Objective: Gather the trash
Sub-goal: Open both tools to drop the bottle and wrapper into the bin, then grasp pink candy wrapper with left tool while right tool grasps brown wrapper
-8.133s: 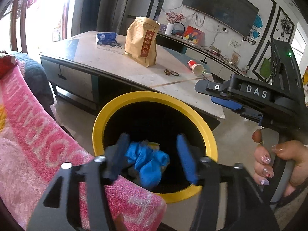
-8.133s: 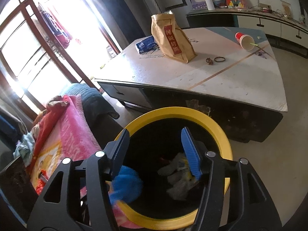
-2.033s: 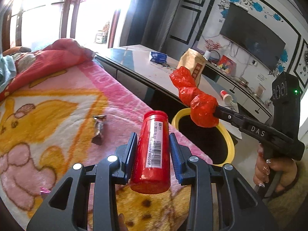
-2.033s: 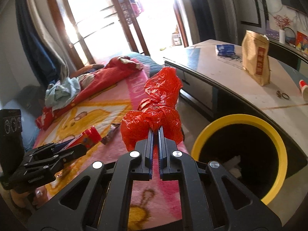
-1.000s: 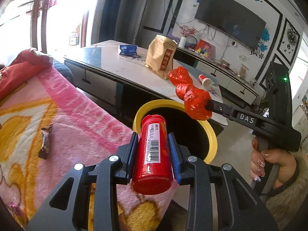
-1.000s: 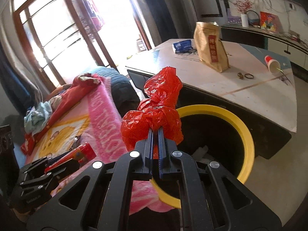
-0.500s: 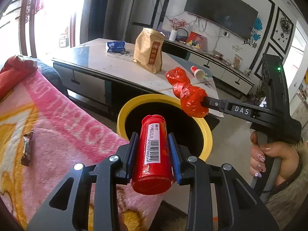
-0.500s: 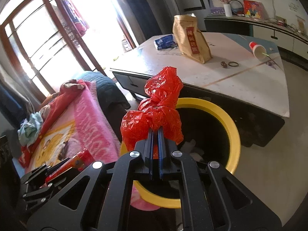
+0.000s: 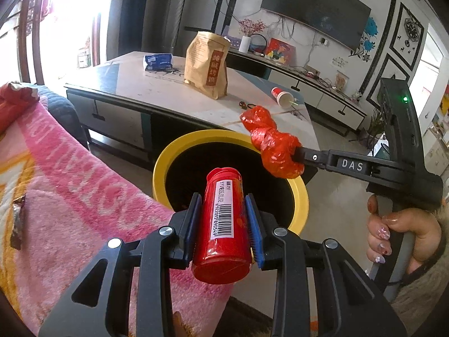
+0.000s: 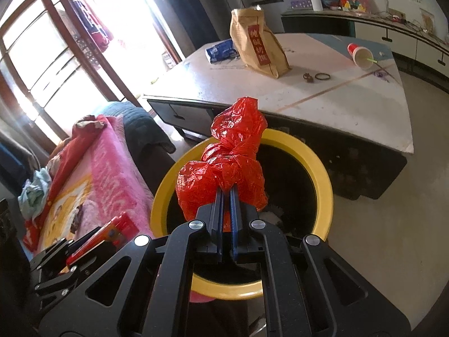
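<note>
Left tongs (image 9: 224, 221) clamped; right tongs (image 10: 226, 196) pinched shut.

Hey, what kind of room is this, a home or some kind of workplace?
Most likely a home living room: a wall television hangs above a low cabinet, a coffee table holds a snack bag, and a pink blanket covers what looks like a sofa.

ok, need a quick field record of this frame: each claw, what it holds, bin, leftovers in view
left claw: shut on red canister, near the bin's rim
right claw: shut on red plastic bag, over the bin
bin: yellow rim, dark inside, some trash in it
coffee table: paper bag, tipped red cup
blanket: small wrapper
</note>
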The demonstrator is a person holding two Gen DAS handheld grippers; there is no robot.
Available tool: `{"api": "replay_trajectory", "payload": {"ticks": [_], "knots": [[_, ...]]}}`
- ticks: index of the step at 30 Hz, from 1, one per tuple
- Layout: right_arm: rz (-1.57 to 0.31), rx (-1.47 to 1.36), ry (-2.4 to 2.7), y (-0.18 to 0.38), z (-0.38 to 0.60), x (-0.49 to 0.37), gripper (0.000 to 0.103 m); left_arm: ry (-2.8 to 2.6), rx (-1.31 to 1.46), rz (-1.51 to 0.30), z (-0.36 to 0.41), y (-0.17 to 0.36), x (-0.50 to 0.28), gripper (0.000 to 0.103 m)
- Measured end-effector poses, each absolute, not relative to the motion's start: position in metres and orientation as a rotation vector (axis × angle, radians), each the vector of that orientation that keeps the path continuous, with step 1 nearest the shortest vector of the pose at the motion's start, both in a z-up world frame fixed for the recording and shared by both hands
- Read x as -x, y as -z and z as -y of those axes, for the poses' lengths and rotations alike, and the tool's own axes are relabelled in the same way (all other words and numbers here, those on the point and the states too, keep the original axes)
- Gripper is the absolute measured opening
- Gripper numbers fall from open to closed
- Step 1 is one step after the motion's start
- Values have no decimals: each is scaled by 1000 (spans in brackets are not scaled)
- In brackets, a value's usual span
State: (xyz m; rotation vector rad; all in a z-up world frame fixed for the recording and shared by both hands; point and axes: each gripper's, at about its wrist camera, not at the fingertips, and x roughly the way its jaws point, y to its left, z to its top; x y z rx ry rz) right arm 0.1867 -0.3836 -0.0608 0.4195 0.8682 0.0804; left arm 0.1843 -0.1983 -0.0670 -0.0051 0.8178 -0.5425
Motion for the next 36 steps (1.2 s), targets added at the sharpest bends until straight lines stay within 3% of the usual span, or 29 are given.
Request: {"api": "replay_trajectory", "payload": {"ticks": [1,2,3,4,5,7,10,20,36], "knots": [[-884,-426,-73,63,384,-187,14,544,8,-816,199,68,-186,31],[-888,-434,-61,65,385,-187,34,550,14,-812,199,69,-188,34],[-883,-439,-55,65,386,-186,39,555,20,-808,199,69,-190,41],[-878,-436,-52,64,386,-185,39,556,26,-801,199,69,-191,63],[-871,-431,-46,62,386,-184,39,550,30,-785,197,67,-191,71],[-846,-437,-46,57,385,-182,43,549,28,-768,194,63,-190,72],[-808,-428,-63,47,379,-180,48,519,12,-734,186,56,-185,83],[-729,-327,-241,14,311,-179,57,329,28,-675,112,38,-167,88],[-849,-159,-518,26,166,-198,57,7,62,-643,-26,30,-119,89]]}}
